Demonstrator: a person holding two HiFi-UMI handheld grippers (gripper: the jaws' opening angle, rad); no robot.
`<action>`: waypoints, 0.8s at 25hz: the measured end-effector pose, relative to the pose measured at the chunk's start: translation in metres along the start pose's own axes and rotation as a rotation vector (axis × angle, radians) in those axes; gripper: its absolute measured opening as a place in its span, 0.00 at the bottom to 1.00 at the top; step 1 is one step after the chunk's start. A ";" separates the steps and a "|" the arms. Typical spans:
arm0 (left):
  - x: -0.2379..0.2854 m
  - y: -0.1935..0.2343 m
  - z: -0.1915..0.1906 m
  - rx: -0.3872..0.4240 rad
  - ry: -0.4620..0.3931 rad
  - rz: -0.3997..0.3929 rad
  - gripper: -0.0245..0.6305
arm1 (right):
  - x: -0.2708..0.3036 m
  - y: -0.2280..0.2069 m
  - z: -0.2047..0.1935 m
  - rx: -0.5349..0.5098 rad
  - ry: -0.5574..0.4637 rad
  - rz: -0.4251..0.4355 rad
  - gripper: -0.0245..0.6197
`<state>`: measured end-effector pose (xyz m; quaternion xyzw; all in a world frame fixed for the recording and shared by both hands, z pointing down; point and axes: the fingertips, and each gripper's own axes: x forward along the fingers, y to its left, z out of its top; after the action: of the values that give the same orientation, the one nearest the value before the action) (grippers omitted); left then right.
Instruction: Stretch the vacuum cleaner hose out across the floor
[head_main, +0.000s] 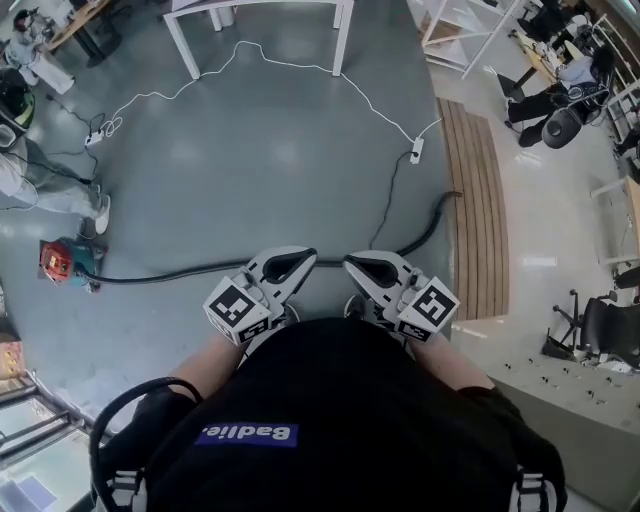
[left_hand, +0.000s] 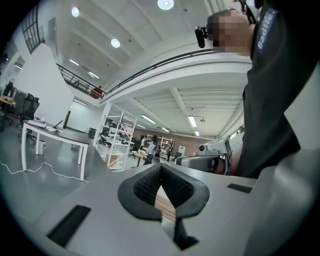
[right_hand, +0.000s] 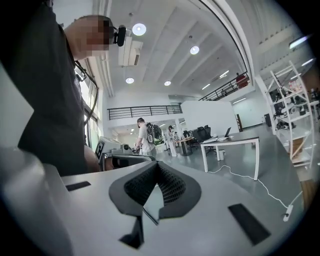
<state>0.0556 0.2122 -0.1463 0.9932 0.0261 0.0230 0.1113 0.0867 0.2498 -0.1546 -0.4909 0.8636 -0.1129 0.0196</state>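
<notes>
Across the floor, the black hose (head_main: 180, 270) looks light and bendy, probably best pinched near its right end; left gripper (head_main: 308, 262) and right gripper (head_main: 350, 266) are clamped together, empty.

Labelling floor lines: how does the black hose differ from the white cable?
The black hose is thick and runs mostly straight from the vacuum cleaner; the white cable is thin and wanders in loops past the table. Both lie on the grey floor.
</notes>
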 end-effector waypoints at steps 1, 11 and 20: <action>0.005 -0.002 0.001 -0.010 -0.007 0.014 0.05 | -0.005 -0.004 0.002 0.008 -0.008 0.007 0.05; 0.046 -0.025 0.012 -0.001 -0.006 0.068 0.05 | -0.034 -0.028 0.014 0.044 -0.061 0.090 0.05; 0.047 -0.043 0.002 0.002 -0.004 0.104 0.05 | -0.046 -0.021 0.009 0.049 -0.061 0.121 0.04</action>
<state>0.1011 0.2562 -0.1554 0.9934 -0.0256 0.0265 0.1089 0.1292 0.2772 -0.1620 -0.4404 0.8877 -0.1175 0.0648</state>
